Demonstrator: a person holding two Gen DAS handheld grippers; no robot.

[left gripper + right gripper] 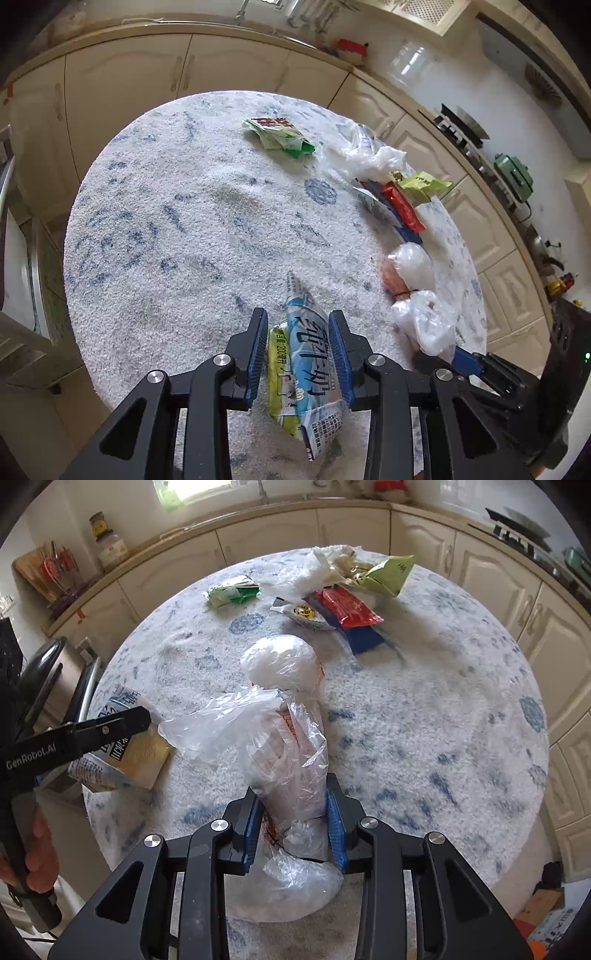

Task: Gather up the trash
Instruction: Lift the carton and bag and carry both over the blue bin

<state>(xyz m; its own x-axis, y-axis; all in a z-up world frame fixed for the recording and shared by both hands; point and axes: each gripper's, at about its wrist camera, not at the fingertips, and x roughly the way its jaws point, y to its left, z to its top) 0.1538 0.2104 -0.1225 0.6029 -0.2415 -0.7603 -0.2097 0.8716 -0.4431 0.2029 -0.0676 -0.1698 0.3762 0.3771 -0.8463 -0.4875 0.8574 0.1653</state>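
My left gripper (pixel 298 325) is shut on a blue and white milk pouch (pixel 310 365) at the near edge of the round rug-covered table (pixel 177 229); the pouch also shows in the right wrist view (pixel 122 749), under the left gripper's finger (pixel 110 727). My right gripper (pixel 293 805) is shut on a clear plastic bag (pixel 284 746) with white and reddish contents, which also shows in the left wrist view (pixel 417 295). More trash lies further off: a green and white wrapper (pixel 279 136), crumpled white plastic (pixel 369 155), a red packet (pixel 402 206) and a yellow-green packet (pixel 424 184).
Cream kitchen cabinets (pixel 229 74) curve around behind the table. A stove (pixel 461 129) and a green appliance (pixel 513 173) sit on the counter at right. A jar (pixel 107 542) and a utensil rack (pixel 48 572) stand on the counter at left.
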